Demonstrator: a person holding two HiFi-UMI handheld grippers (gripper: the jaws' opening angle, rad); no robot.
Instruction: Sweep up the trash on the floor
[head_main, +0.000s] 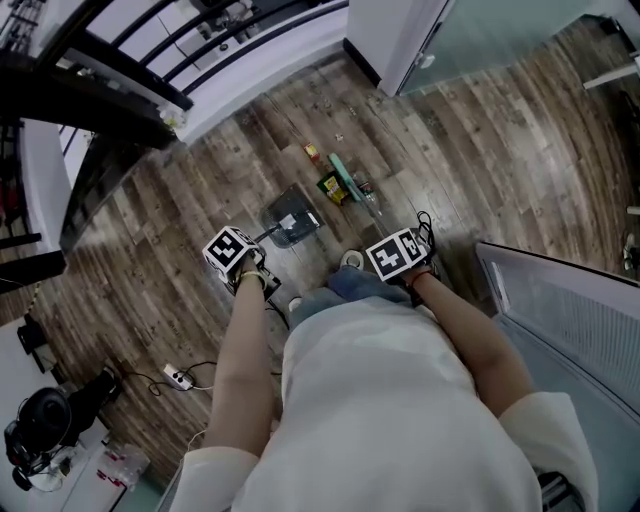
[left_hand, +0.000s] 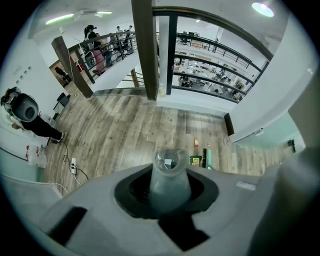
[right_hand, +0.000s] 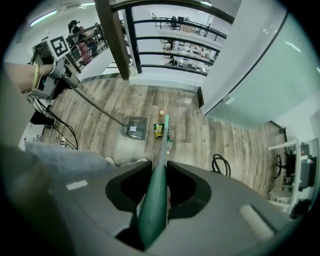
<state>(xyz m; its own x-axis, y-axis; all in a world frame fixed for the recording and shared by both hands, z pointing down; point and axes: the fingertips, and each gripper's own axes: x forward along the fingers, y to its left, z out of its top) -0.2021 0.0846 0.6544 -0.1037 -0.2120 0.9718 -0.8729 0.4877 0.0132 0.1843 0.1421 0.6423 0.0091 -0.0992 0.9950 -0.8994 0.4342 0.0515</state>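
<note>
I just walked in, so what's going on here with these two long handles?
A person is sweeping up. The left gripper is shut on the dustpan handle, with the dustpan resting on the wooden floor. The right gripper is shut on the green broom, whose head lies beside the dustpan among a green packet, a clear bottle and a small wrapper.

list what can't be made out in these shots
- Dustpan: in the left gripper view its pan is hidden behind its own handle.
- Green packet: print too small in every view.
- Shoes: head view, mostly covered by the person's legs.
</note>
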